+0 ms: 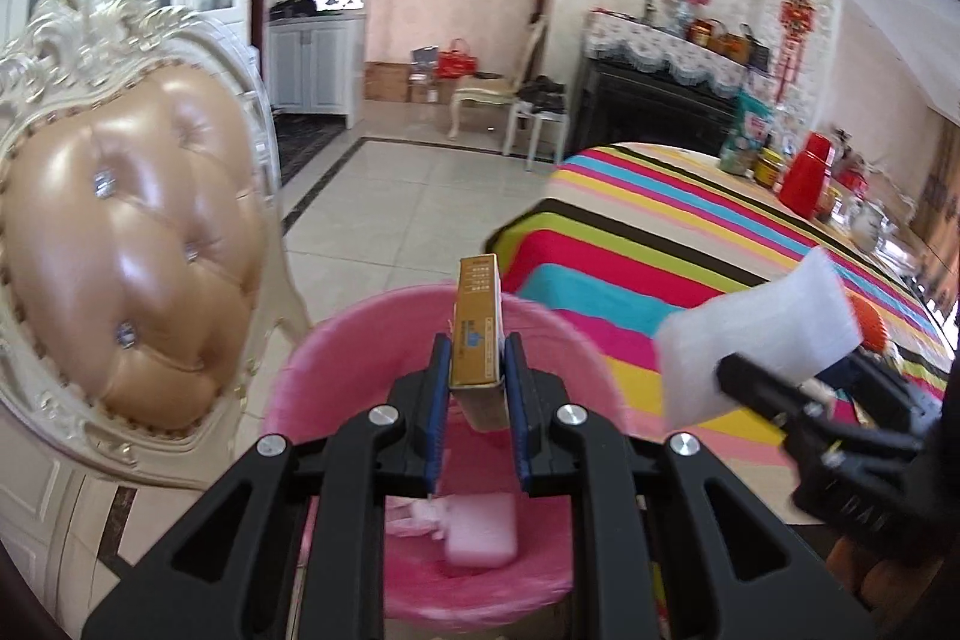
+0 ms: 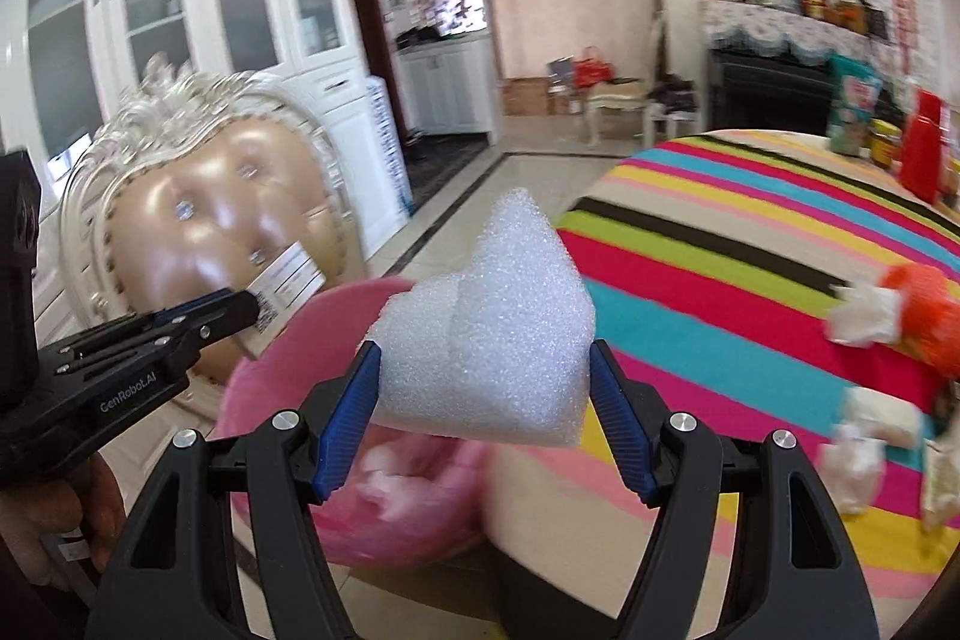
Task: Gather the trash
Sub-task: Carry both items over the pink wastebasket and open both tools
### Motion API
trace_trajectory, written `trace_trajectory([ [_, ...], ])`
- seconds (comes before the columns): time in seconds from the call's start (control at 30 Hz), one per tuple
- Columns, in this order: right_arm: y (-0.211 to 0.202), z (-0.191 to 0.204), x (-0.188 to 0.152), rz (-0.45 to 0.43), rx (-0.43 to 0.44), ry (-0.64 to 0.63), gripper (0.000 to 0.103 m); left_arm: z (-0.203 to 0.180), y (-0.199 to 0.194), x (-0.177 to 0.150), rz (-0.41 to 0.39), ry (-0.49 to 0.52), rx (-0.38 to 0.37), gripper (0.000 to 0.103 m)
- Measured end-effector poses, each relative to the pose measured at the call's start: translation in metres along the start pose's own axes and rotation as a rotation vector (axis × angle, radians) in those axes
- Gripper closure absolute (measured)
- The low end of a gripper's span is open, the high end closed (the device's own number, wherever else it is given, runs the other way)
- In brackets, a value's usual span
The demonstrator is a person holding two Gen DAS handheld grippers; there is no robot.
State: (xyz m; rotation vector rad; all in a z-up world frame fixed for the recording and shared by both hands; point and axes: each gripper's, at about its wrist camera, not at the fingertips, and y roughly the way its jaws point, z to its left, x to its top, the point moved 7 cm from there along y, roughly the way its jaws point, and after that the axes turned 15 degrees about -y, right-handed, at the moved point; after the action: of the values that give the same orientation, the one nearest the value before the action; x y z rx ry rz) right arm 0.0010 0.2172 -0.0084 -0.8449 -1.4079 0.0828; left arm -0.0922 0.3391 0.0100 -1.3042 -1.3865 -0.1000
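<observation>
My left gripper (image 1: 477, 364) is shut on a small gold box (image 1: 476, 319), held upright over the pink-lined bin (image 1: 336, 340). In the right wrist view the same left gripper (image 2: 255, 304) comes in from the left with the box (image 2: 287, 283) in its tips. Between the blue pads of my right gripper (image 2: 485, 370) sits a piece of white foam (image 2: 492, 334), gripped at the table's edge beside the bin (image 2: 282, 376). From the left wrist camera that foam (image 1: 762, 328) shows at right in the right gripper (image 1: 744, 376). Pink-tinted scraps (image 1: 480, 529) lie in the bin.
An ornate tan padded chair (image 1: 120, 244) stands just left of the bin. The table with the striped cloth (image 2: 750, 268) carries crumpled white and orange trash (image 2: 888, 310), a red jug (image 2: 924, 154) and jars at its far end. Tiled floor (image 1: 408, 196) stretches beyond.
</observation>
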Motion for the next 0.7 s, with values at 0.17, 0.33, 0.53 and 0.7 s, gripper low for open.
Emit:
trace_trajectory([
  [0.17,0.032,0.038,0.009,0.028,0.064,-0.052,0.036,0.033,-0.002,0.003,0.002,-0.047,0.038,0.086],
  [0.33,0.054,0.062,0.018,0.046,0.113,-0.100,0.035,0.047,0.001,0.003,0.010,-0.079,0.041,0.085],
  [0.53,0.069,0.071,0.022,0.054,0.155,-0.116,0.013,0.057,0.004,0.007,0.008,-0.120,0.016,0.051],
  [0.7,0.068,0.060,0.020,0.055,0.130,-0.114,0.012,0.055,0.004,0.007,0.005,-0.125,0.005,0.050],
])
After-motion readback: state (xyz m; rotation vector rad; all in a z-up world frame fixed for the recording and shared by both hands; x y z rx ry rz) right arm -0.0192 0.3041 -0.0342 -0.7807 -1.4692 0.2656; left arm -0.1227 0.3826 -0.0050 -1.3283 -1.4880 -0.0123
